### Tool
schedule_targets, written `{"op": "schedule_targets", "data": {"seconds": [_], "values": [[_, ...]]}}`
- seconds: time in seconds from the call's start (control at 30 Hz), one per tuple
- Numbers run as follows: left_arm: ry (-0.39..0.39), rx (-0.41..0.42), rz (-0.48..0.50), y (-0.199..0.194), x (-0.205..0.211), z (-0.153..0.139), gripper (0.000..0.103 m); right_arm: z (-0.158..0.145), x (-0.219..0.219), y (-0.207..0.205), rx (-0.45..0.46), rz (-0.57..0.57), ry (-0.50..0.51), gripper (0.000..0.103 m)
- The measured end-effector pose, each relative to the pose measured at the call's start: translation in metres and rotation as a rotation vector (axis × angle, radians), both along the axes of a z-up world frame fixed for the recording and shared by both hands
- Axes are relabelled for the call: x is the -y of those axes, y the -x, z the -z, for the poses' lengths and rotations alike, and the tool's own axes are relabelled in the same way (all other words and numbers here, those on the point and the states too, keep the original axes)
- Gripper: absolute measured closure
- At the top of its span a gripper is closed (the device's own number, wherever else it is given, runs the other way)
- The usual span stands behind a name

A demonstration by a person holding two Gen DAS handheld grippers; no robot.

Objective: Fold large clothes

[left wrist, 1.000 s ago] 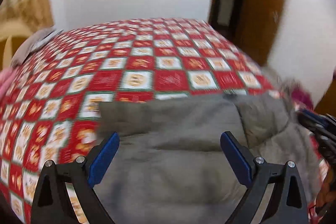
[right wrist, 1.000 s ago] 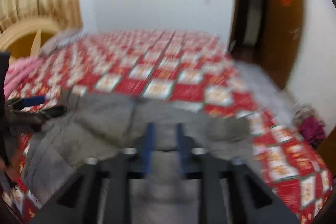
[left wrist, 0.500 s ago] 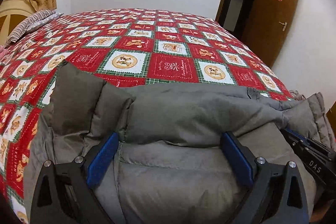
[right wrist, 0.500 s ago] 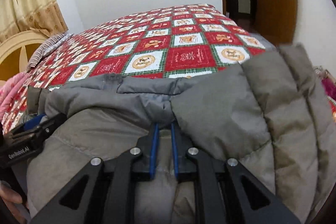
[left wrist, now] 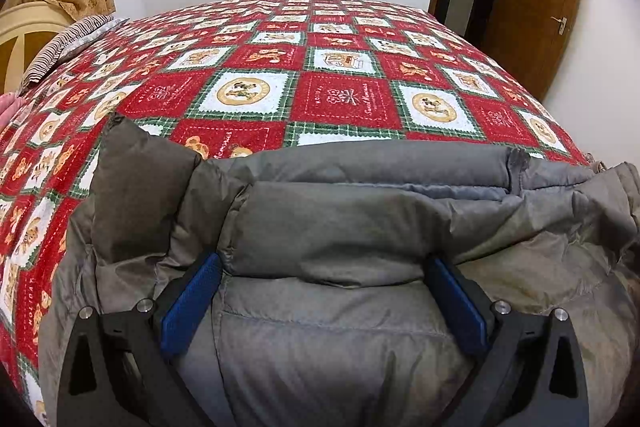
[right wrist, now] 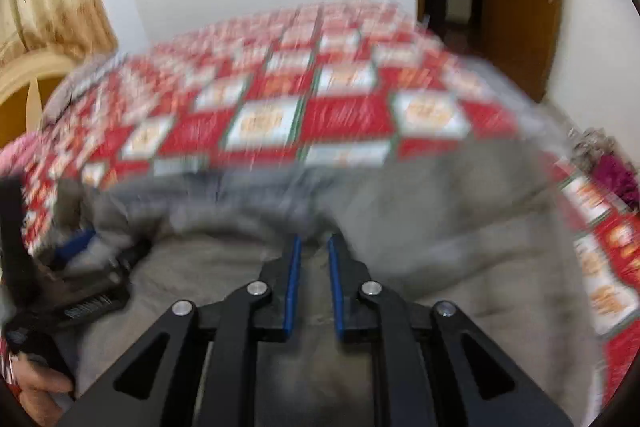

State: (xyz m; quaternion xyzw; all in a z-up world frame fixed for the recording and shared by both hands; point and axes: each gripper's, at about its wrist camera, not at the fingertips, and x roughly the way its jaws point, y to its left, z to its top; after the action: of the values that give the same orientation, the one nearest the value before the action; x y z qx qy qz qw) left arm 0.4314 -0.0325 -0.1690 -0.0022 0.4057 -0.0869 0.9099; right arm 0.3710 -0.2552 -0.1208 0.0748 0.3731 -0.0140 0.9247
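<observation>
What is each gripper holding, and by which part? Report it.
Left gripper: open, straddling the grey padded jacket's folded edge, holding nothing. Right gripper: nearly closed on a jacket fold; blur leaves the grip uncertain.

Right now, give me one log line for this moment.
left gripper: open over grey jacket | right gripper: narrow gap, grip unclear | bedspread beneath

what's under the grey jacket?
The jacket lies on the red checked bedspread, which shows beyond it and to its left. Whatever is directly beneath the jacket is covered.
</observation>
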Motion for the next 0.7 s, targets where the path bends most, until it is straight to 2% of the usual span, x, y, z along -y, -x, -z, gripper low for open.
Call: {"op": "schedule_targets", "data": {"seconds": [0.03, 0.07, 0.1, 0.17, 0.2, 0.23, 0.27, 0.43, 0.53, 0.63, 0.7], "values": [[-0.001, 0.001, 0.0, 0.0, 0.0, 0.0, 0.001, -0.011, 0.009, 0.006, 0.037, 0.025, 0.008, 0.077], [-0.003, 0.001, 0.0, 0.0, 0.0, 0.0, 0.001, -0.019, 0.022, 0.009, 0.06, 0.066, 0.023, 0.061], [-0.004, 0.002, 0.0, 0.0, 0.0, 0.0, 0.001, -0.02, 0.033, 0.01, 0.06, 0.109, 0.041, 0.049], [-0.003, 0.001, 0.0, 0.0, 0.001, 0.0, 0.001, -0.003, 0.064, 0.004, -0.014, 0.224, 0.084, 0.048], [-0.003, 0.002, 0.0, 0.0, 0.001, 0.0, 0.001, 0.008, 0.074, 0.0, -0.051, 0.246, 0.076, 0.051], [-0.002, 0.003, 0.002, 0.0, 0.001, 0.0, 0.001, 0.024, 0.085, -0.003, -0.099, 0.267, 0.036, 0.052], [-0.002, 0.004, 0.002, 0.001, 0.001, -0.001, 0.001, 0.036, 0.095, -0.003, -0.11, 0.284, -0.03, 0.052], [0.011, 0.004, 0.004, 0.001, 0.0, -0.001, 0.001, 0.055, 0.107, -0.003, -0.065, 0.343, -0.1, 0.051], [0.048, -0.007, 0.008, -0.001, -0.005, -0.001, 0.001, 0.059, 0.116, 0.001, -0.035, 0.352, -0.169, 0.05], [0.093, -0.009, 0.017, -0.001, -0.01, -0.003, 0.001, 0.054, 0.111, 0.0, -0.029, 0.355, -0.155, 0.05], [0.118, -0.047, 0.054, 0.0, -0.015, -0.009, 0.001, 0.052, 0.11, -0.001, -0.038, 0.353, -0.142, 0.05]]}}
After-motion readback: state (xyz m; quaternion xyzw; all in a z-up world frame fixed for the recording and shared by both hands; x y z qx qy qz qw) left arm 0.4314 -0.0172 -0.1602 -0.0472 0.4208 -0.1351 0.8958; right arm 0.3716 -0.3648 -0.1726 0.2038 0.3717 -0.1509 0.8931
